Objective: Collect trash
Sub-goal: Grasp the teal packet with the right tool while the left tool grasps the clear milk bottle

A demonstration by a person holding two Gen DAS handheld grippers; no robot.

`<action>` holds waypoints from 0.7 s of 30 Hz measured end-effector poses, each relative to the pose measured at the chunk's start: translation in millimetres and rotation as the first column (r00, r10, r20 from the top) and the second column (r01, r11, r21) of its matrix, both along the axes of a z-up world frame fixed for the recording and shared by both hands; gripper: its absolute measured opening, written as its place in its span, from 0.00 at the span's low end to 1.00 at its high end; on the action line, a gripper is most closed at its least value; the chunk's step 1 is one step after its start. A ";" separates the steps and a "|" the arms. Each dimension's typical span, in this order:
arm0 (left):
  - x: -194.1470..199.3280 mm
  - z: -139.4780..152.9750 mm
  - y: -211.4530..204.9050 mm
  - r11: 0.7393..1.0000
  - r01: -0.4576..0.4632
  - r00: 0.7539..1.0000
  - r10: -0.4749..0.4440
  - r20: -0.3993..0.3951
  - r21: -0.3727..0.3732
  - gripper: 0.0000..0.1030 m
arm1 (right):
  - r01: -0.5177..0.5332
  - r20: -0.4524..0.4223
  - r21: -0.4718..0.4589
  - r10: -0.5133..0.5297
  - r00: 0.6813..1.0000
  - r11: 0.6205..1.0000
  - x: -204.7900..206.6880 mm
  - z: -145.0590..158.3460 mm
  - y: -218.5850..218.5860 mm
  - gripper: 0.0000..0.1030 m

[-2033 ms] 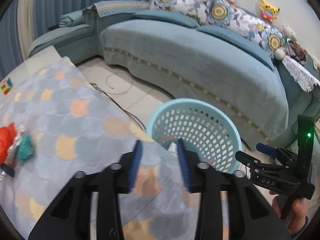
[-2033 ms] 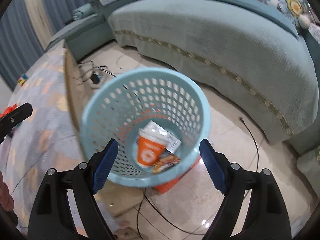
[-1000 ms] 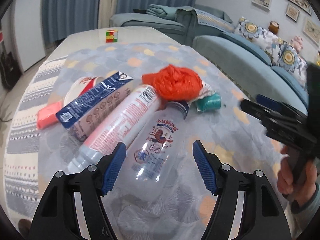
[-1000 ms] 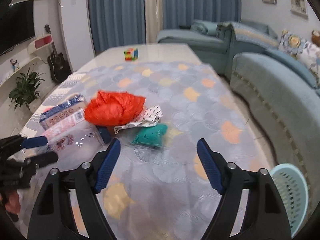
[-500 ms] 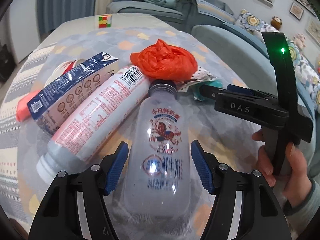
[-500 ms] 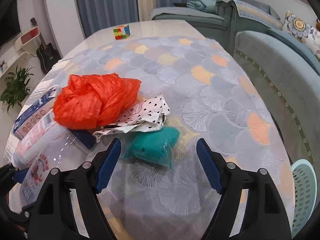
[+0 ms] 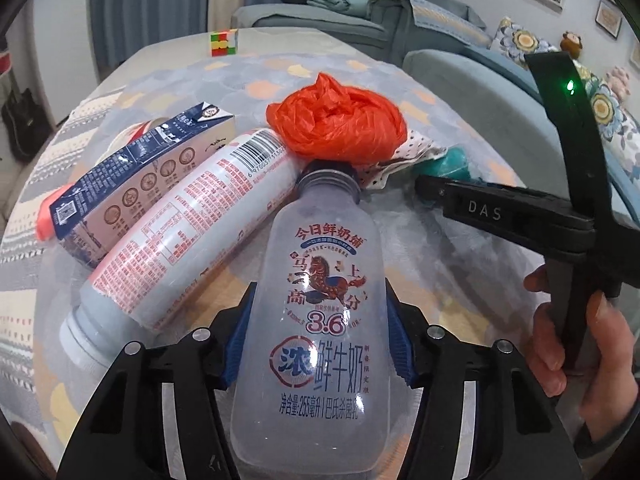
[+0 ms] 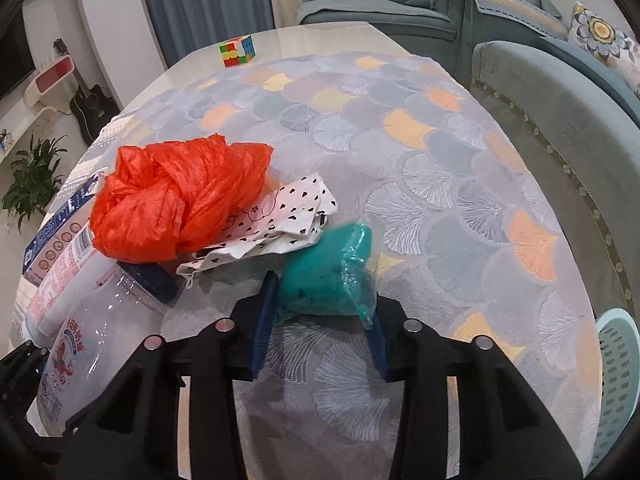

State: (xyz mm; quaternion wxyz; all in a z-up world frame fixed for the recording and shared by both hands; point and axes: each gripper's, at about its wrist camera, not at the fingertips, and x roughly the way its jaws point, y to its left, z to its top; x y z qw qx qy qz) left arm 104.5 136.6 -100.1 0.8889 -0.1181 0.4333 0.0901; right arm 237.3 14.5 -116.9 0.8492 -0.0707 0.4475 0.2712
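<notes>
The clear milk bottle (image 7: 320, 320) lies on the patterned tablecloth (image 8: 440, 184), neck away from me, and my left claw (image 7: 318, 340) has just narrowed until its blue pads press both flanks. My right claw (image 8: 320, 316), also just closing, pinches the teal plastic wad (image 8: 326, 276) beside the dotted wrapper (image 8: 276, 220). Behind sit an orange bag (image 7: 340, 120), a pink-labelled bottle (image 7: 180, 236) and a milk carton (image 7: 132, 180); a blue basket (image 8: 616, 380) stands off the table's edge.
</notes>
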 end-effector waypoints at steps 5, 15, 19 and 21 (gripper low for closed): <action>-8.0 5.8 -2.7 1.000 -0.007 1.000 0.007 0.026 -0.006 0.52 | 0.002 0.014 0.039 -0.002 1.000 0.999 -4.7 6.3 -9.1 0.32; -22.4 37.3 -20.0 0.999 0.030 0.993 -0.026 0.113 -0.039 0.51 | 0.016 0.105 0.100 -0.027 0.994 0.995 -34.4 34.8 -59.2 0.31; -27.3 58.7 -38.8 0.997 0.061 0.985 -0.053 0.164 -0.042 0.51 | 0.030 0.136 0.127 -0.047 0.990 0.991 -44.6 55.6 -87.2 0.31; -28.6 70.6 -49.4 0.996 0.080 0.979 -0.070 0.191 -0.045 0.51 | 0.037 0.167 0.133 -0.059 0.984 0.990 -52.3 70.3 -103.9 0.31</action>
